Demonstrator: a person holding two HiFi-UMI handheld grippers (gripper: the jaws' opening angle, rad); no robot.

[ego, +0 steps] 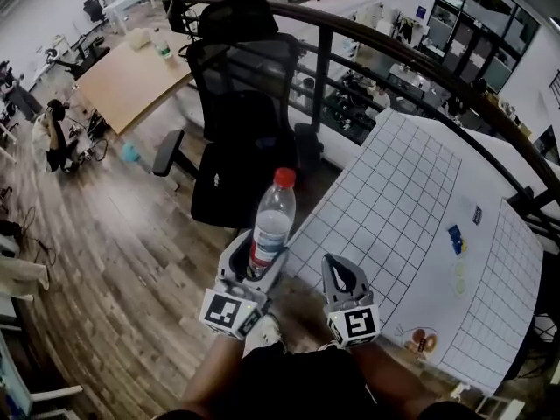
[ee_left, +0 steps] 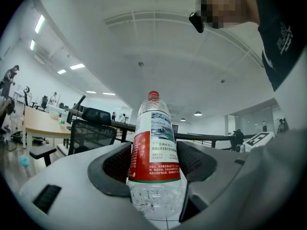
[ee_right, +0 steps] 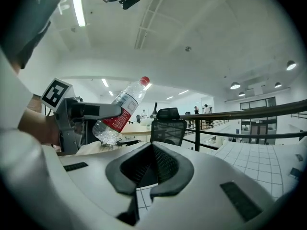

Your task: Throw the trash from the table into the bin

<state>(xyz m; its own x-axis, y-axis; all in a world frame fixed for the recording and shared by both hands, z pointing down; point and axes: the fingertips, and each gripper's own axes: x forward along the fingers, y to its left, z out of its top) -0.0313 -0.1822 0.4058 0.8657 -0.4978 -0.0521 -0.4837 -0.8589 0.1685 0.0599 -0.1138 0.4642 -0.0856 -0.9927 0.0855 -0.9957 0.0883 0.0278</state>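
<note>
A clear plastic bottle (ego: 272,220) with a red cap and a red label stands upright between the jaws of my left gripper (ego: 259,255), which is shut on its lower half. In the left gripper view the bottle (ee_left: 156,147) fills the middle, with a pad pressed on each side of it. My right gripper (ego: 338,268) is beside it to the right, over the near corner of the white gridded table (ego: 394,208), shut and empty. The right gripper view shows those jaws (ee_right: 152,147) closed on nothing, with the bottle (ee_right: 121,112) off to the left. No bin is in view.
A blue packet (ego: 455,238), a small dark item (ego: 477,214) and an orange-brown scrap (ego: 423,340) lie on the table. A black office chair (ego: 238,138) stands straight ahead on the wooden floor. A dark railing (ego: 376,55) runs behind it. A wooden desk (ego: 131,75) is far left.
</note>
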